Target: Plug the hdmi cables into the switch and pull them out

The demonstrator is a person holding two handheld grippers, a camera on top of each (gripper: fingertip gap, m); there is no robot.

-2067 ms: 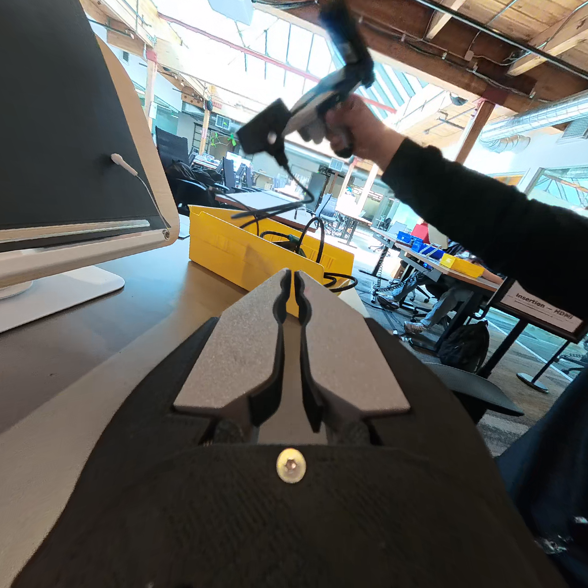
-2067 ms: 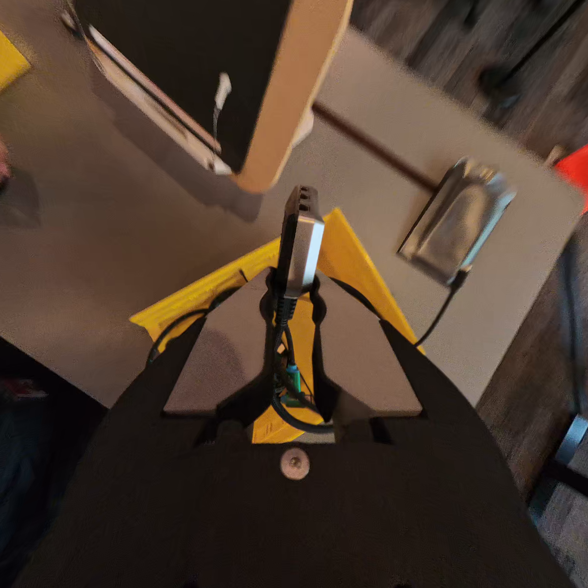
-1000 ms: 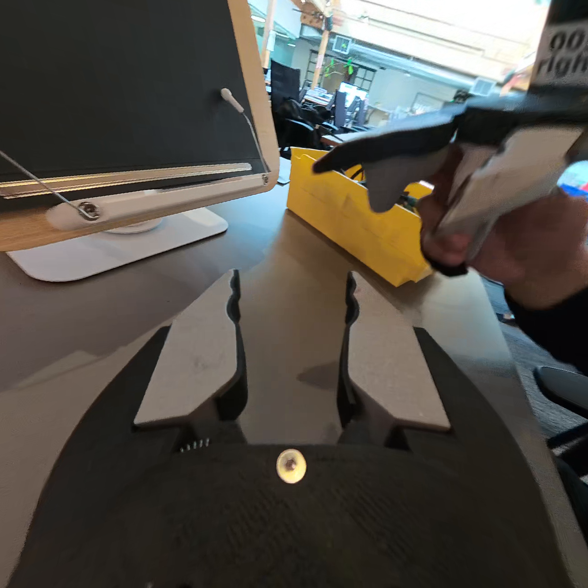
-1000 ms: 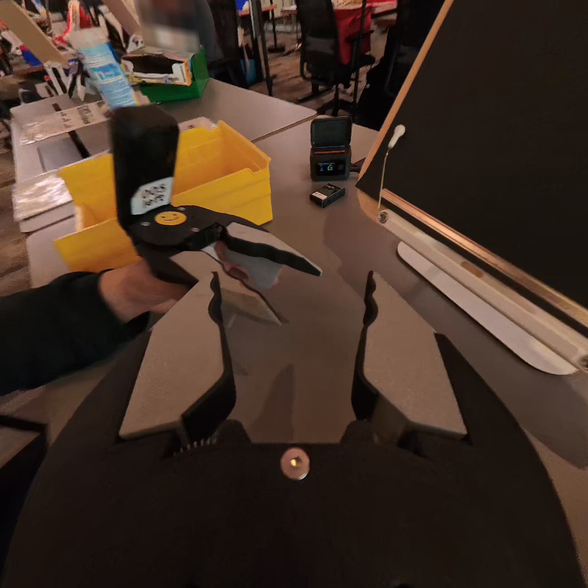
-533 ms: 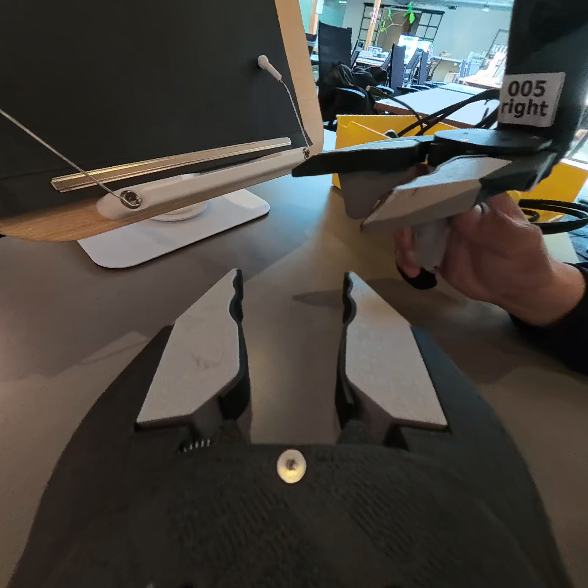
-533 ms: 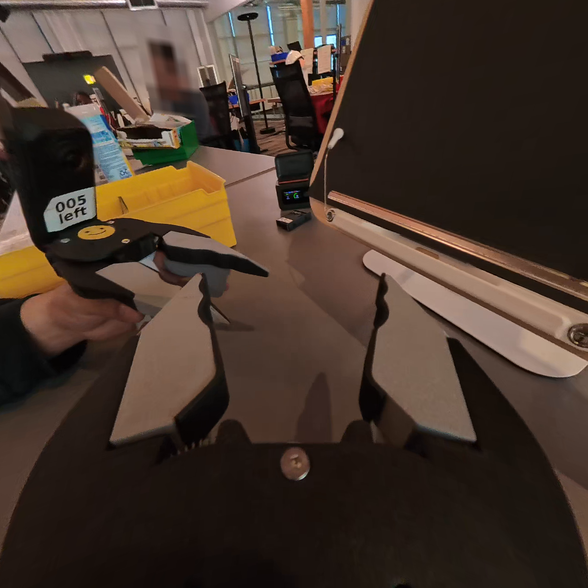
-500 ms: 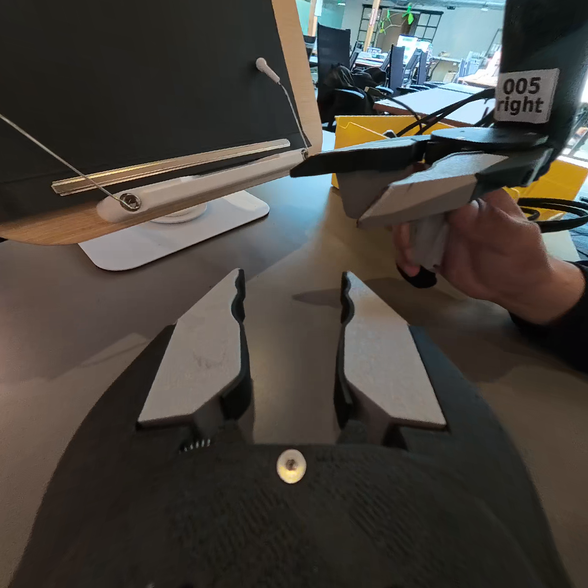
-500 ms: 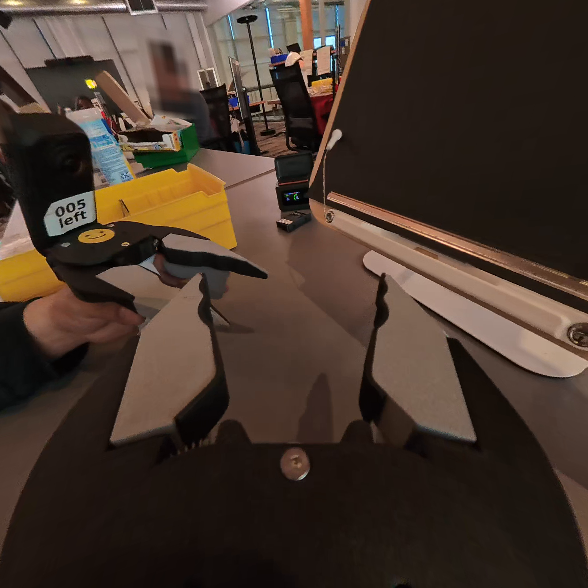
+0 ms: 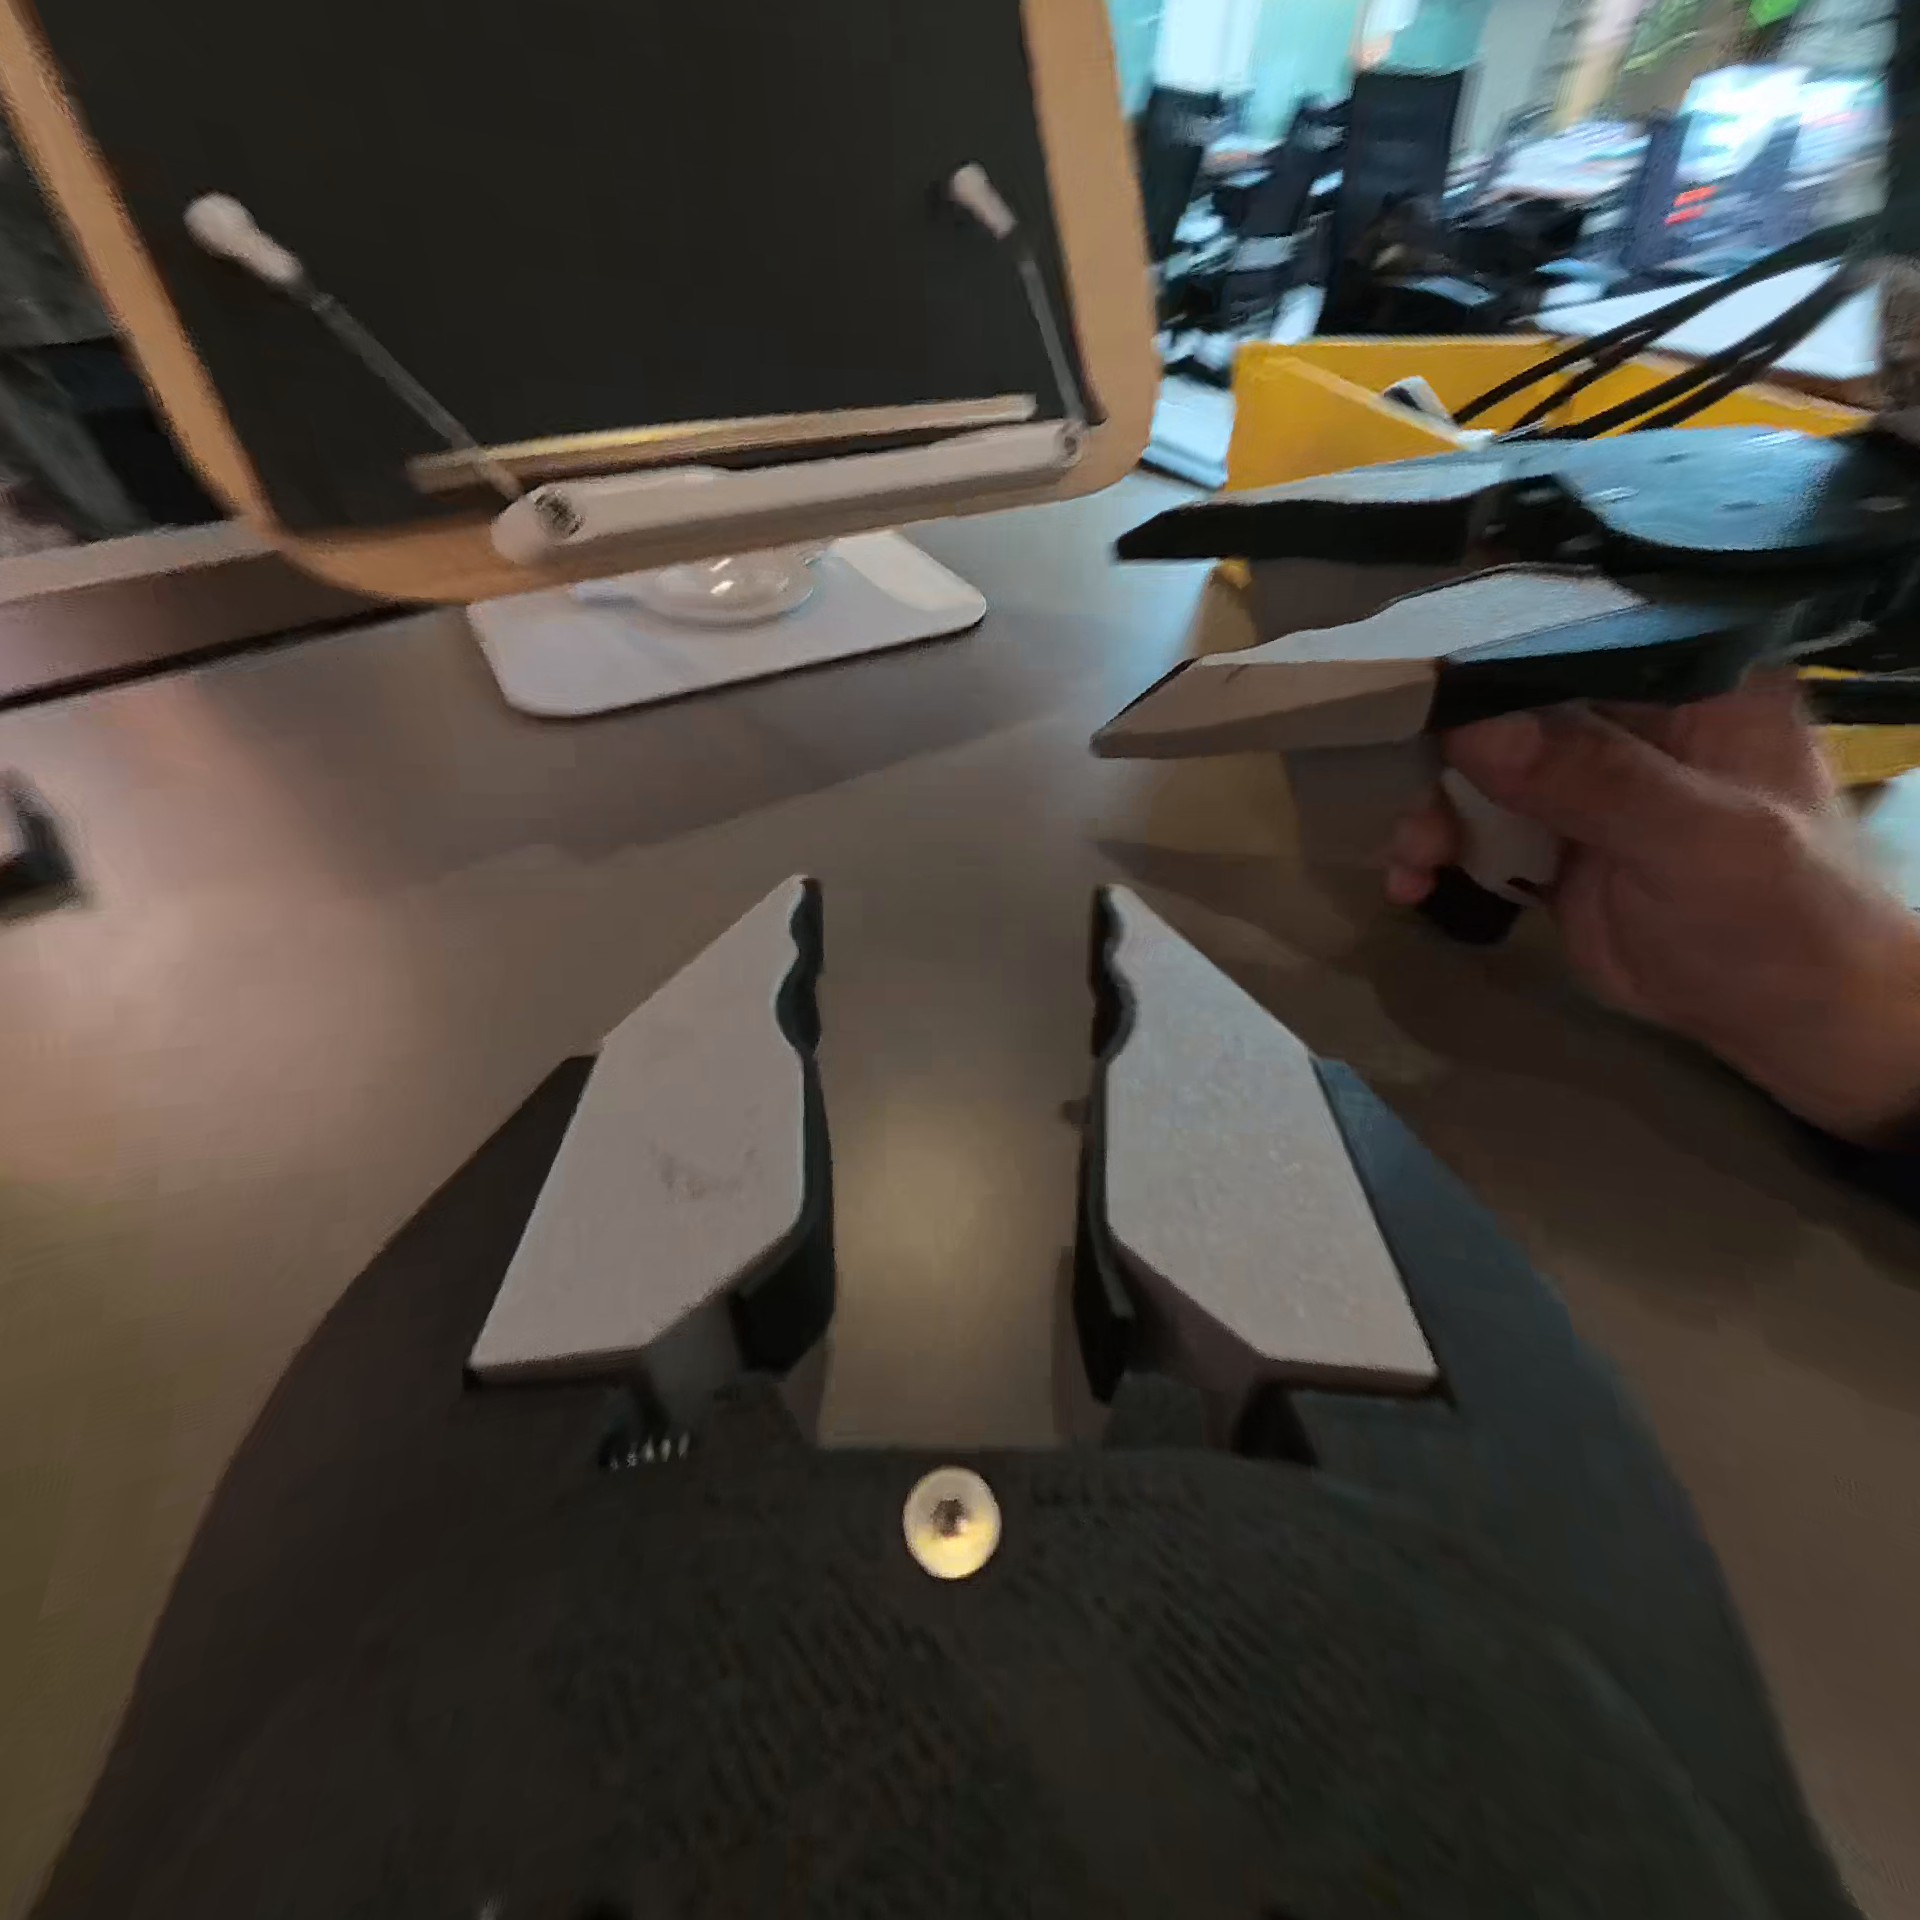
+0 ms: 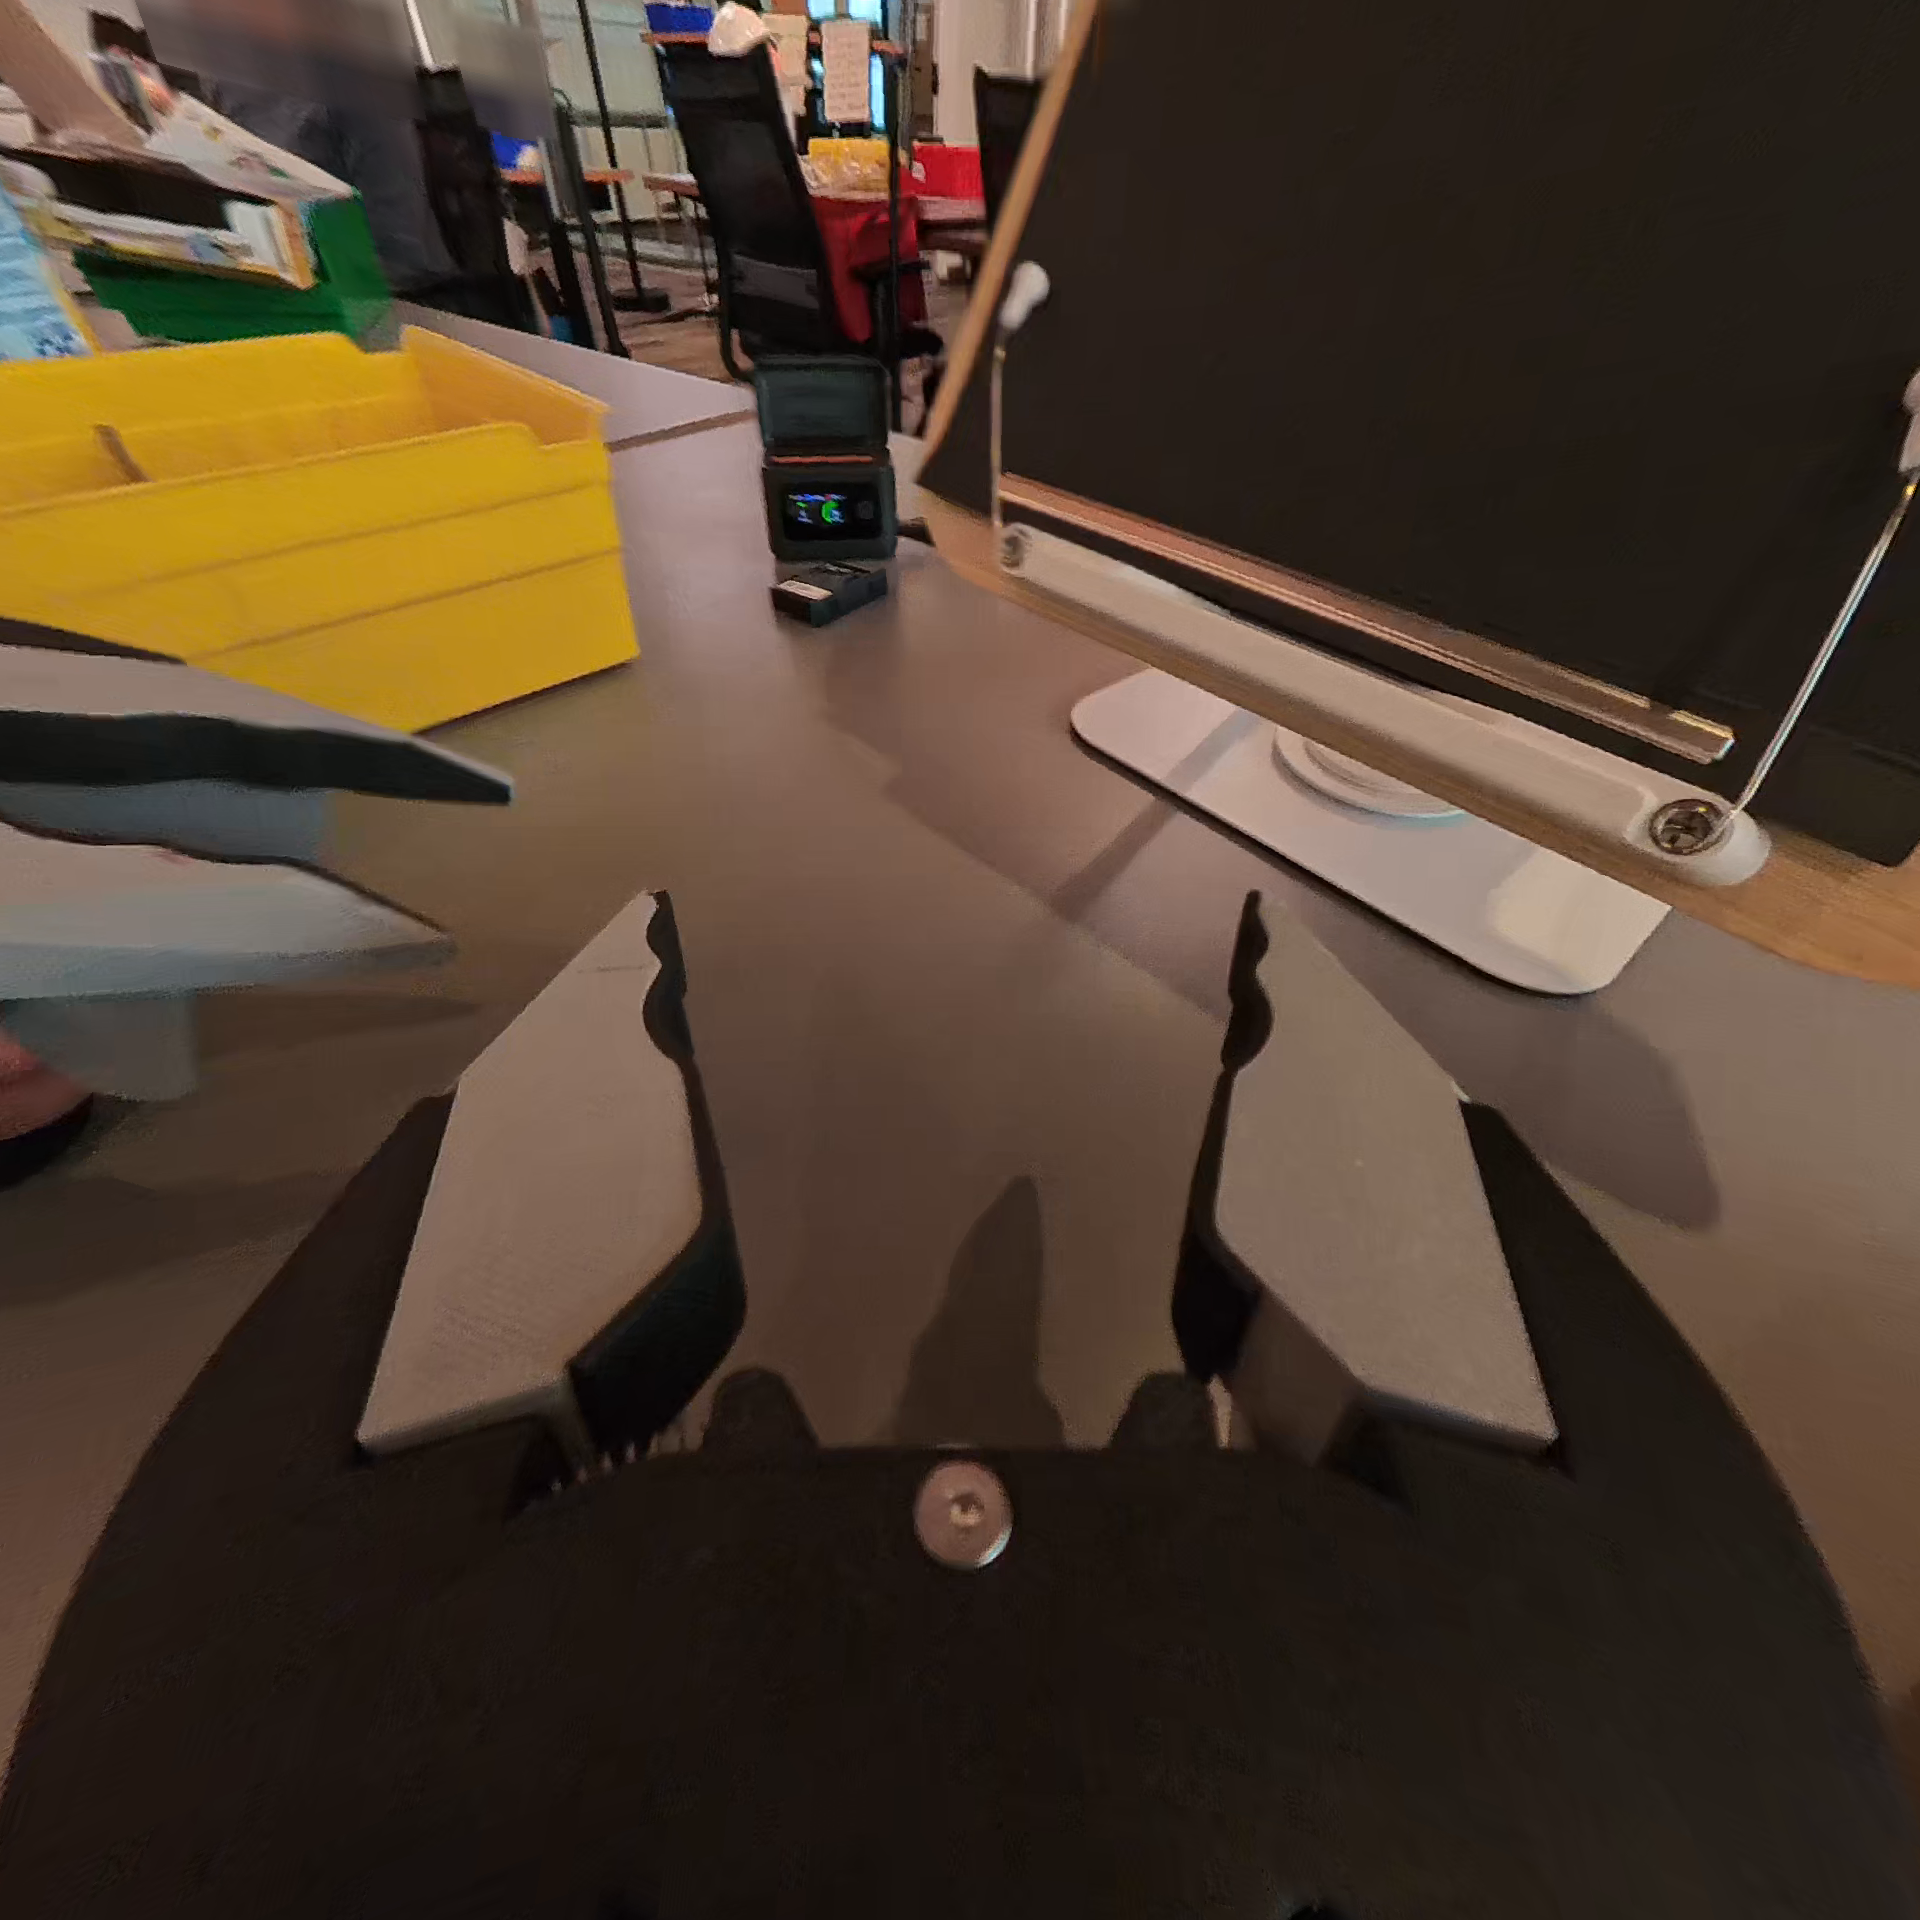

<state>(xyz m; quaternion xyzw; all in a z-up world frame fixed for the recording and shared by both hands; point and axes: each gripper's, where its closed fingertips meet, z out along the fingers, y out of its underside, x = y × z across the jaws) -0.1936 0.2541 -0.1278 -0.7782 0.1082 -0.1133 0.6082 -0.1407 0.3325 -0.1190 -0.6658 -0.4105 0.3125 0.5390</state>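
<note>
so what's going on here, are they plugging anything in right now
Not at this moment. A person holds a gripper in each hand, low over the grey table. The left gripper and right gripper are both open and empty. Black cables rise from the yellow plastic bin behind the right gripper. No switch is visible; a black board on a white stand stands nearby.

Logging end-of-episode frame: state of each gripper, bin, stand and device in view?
left gripper: open, empty, low over the table.
right gripper: open, empty.
yellow bin: upright on the table; black cables come out of it.
black board on stand: tilted back, nothing clipped on it.
small dark device: lid up, screen lit.
</note>
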